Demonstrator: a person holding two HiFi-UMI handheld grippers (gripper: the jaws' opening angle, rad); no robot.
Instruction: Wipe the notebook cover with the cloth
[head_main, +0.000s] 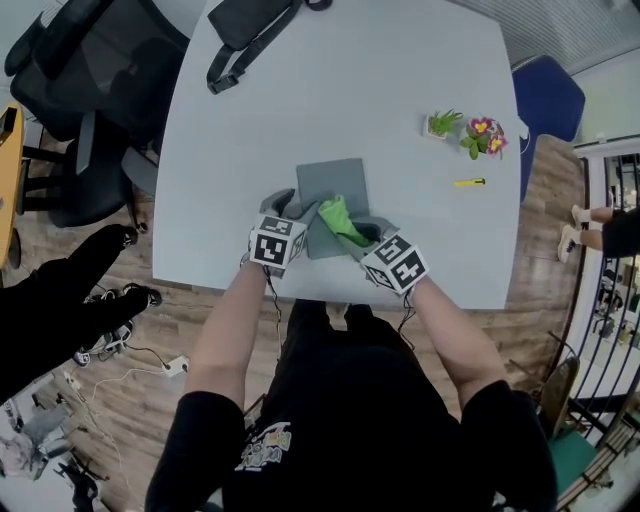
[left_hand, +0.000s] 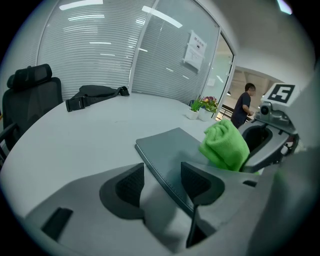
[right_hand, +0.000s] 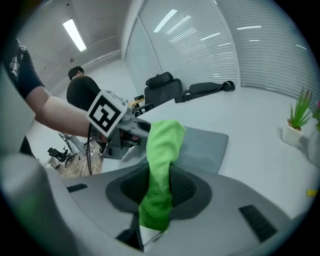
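Note:
A grey notebook (head_main: 335, 183) lies flat on the white table (head_main: 230, 150), close to its front edge. My right gripper (head_main: 362, 235) is shut on a green cloth (head_main: 341, 218), whose free end rests on the notebook's near right part. In the right gripper view the cloth (right_hand: 162, 150) stands pinched between the jaws, with the notebook (right_hand: 205, 145) behind it. My left gripper (head_main: 300, 212) sits at the notebook's near left corner. In its own view the left gripper (left_hand: 162, 184) is open, and the notebook's edge (left_hand: 167, 152) runs into the gap between the jaws. The cloth (left_hand: 225, 145) shows to the right.
A black strap bag (head_main: 250, 30) lies at the table's far side. Two small potted plants (head_main: 468, 130) and a yellow item (head_main: 469, 183) sit at the right. Office chairs (head_main: 90, 90) stand to the left. A person (left_hand: 244, 105) stands in the background.

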